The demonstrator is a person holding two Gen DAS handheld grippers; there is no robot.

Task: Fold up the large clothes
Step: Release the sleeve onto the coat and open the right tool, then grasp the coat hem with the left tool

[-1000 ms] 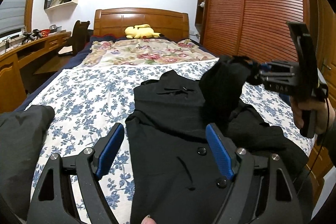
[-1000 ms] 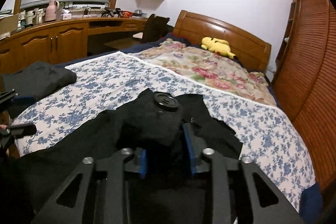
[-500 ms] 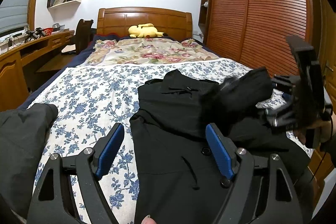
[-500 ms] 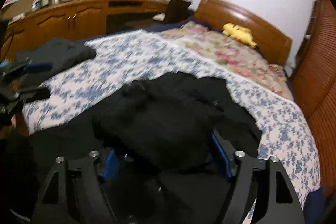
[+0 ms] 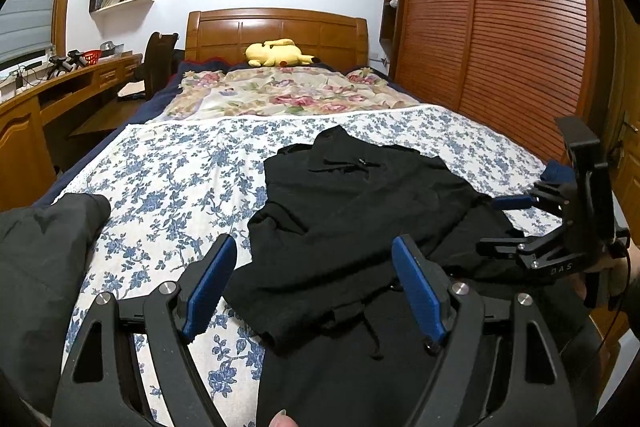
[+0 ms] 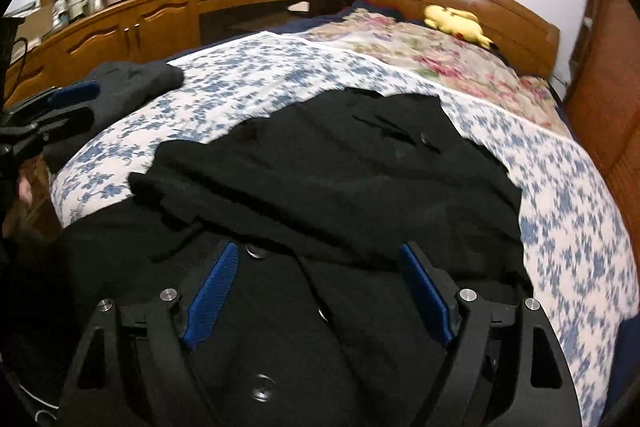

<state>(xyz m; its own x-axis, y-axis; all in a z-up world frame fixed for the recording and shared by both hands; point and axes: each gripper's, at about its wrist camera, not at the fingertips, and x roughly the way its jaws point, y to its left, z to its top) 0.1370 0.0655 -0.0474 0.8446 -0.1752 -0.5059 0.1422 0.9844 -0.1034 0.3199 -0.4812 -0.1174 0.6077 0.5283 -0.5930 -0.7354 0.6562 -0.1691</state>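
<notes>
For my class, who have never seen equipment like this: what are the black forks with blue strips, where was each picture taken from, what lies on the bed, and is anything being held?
No robot here: a person holds a two-finger gripper in each hand, each carrying a forward-looking camera. One picture looks along the left gripper, the other along the right gripper; each also shows in the other's view. On the blue-flowered bed sheet lies a black buttoned coat, partly folded, with a dark grey garment beside it. Both grippers are open and hold nothing.
</notes>
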